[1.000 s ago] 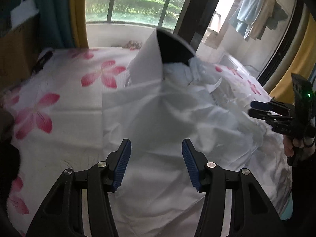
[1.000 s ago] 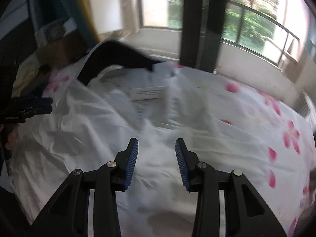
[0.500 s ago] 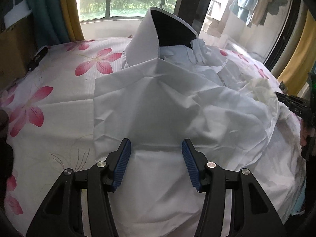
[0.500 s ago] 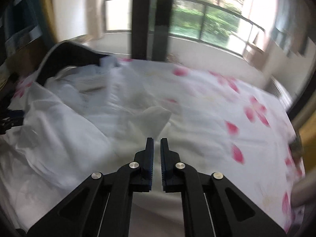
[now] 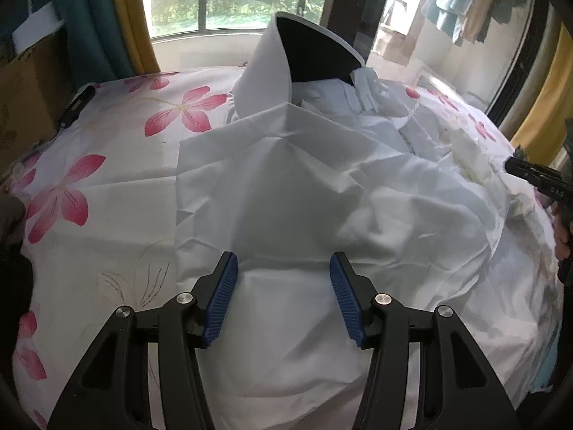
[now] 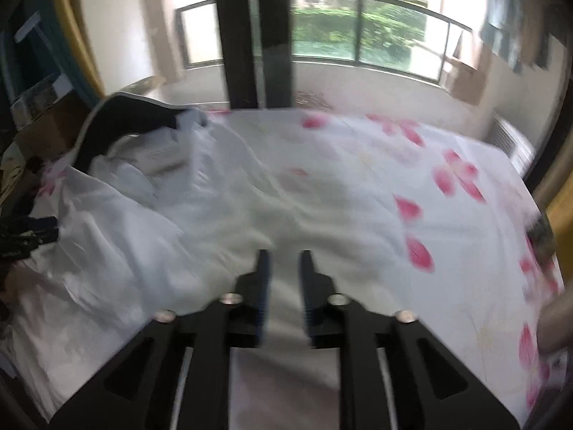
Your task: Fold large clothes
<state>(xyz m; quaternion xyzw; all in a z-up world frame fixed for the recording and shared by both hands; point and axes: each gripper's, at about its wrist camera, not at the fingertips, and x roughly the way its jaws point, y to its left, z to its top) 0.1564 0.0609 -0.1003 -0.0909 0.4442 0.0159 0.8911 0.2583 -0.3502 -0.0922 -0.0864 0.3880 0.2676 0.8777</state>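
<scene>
A large white shirt lies crumpled on the flowered bed sheet, its stiff dark-lined collar standing up at the far end. My left gripper hovers open over the shirt's lower body, with nothing between its blue pads. In the blurred right wrist view my right gripper hangs over the shirt's right edge. Its jaws are opening and stand a narrow gap apart, and the pads press on no cloth. Its tip also shows at the right edge of the left wrist view.
A cardboard box and teal and yellow curtains stand left of the bed, with a small black object on the sheet beside them. A balcony window lies behind, and clothes hang outside. A hand shows at the right edge.
My right gripper shut, then partly opened again while swinging right across the bed, away from the collar. The left gripper stayed open over the shirt, barely moving.
</scene>
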